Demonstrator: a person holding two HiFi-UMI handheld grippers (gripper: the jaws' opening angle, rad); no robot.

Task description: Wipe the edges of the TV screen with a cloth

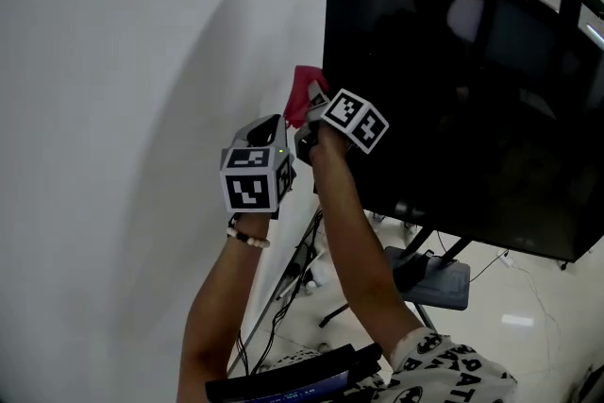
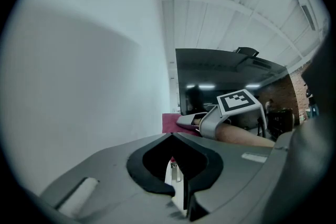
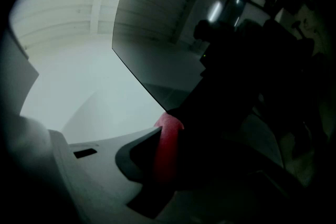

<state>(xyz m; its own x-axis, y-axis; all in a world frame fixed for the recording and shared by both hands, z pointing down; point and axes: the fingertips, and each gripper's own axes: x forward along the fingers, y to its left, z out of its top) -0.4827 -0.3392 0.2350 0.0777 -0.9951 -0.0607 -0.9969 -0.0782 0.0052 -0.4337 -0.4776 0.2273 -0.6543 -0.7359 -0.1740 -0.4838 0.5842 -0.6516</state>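
1. Cloth (image 1: 304,94): red-pink, soft and matte, bunched into a narrow wad. In the right gripper view it shows as a rounded fold (image 3: 167,147).
2. Its long axis runs roughly vertical. It rises from the jaws along the screen's left edge, with the top tilted slightly toward the screen.
3. Location: pressed against the left edge of the TV screen (image 1: 453,90), about mid-height. It sits between the wall side and the bezel.
4. Right gripper (image 1: 310,115): jaws clamped on the cloth's lower end. Its marker cube (image 1: 356,120) overlaps the screen.
5. Left gripper (image 1: 267,127): just left of and below the right one, near it but not touching the cloth. In its own view the grey jaws (image 2: 170,136) meet at the tip, pressed together with nothing held.
6. TV screen: a flat, glossy black rectangle that is switched off and reflects ceiling lights and room shapes. It has a thin dark frame with straight, sharp edges.
7. Wall (image 1: 113,109): plain, smooth white, directly left of the TV.
8. TV stand (image 1: 436,277): dark angled legs with a grey shelf, below the screen. Loose cables (image 1: 283,297) hang near the wall.
9. A beaded bracelet (image 1: 247,239) is on the left wrist.
10. Ceiling (image 2: 220,2): white ribbed panels.
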